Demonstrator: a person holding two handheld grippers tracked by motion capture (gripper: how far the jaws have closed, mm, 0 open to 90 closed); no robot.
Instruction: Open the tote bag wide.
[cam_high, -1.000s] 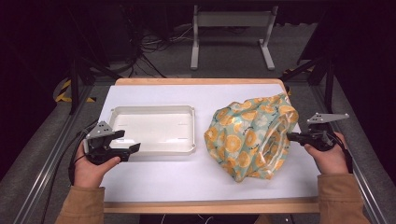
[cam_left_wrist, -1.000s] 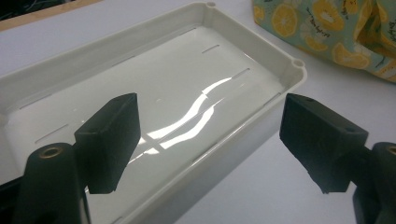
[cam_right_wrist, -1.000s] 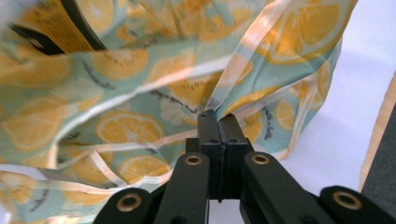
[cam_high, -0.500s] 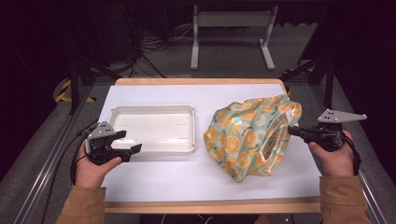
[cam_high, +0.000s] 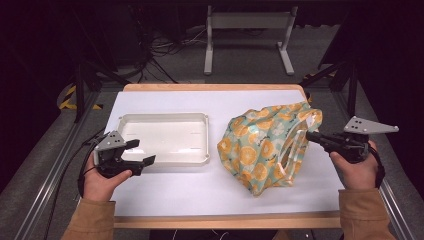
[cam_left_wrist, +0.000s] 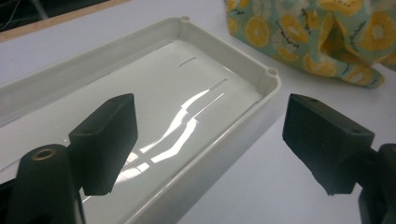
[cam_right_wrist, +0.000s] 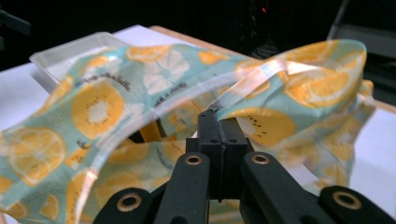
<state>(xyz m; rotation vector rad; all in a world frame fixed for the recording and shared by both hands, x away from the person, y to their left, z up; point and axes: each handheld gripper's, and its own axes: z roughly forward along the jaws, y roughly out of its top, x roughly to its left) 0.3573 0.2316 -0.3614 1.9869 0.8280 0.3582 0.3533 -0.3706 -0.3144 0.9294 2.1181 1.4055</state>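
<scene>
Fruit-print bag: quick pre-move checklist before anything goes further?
1. Right hand-held gripper shut on the bag's clear handle strip: ok.
2. Fruit-print bag mouth held open toward the right: ok.
3. Bag contents: cannot tell, interior is dim.
4. Left hand-held gripper open, nothing between the jaws: ok.
5. White tray empty and flat on the table: ok.
6. Tray apart from the bag, gap between them: ok.

The bag (cam_high: 267, 147) is teal with orange and white citrus slices, its handle (cam_right_wrist: 261, 79) clear. The tray (cam_high: 165, 137) is cream-white; the table (cam_high: 210, 185) is white with a wooden edge.
</scene>
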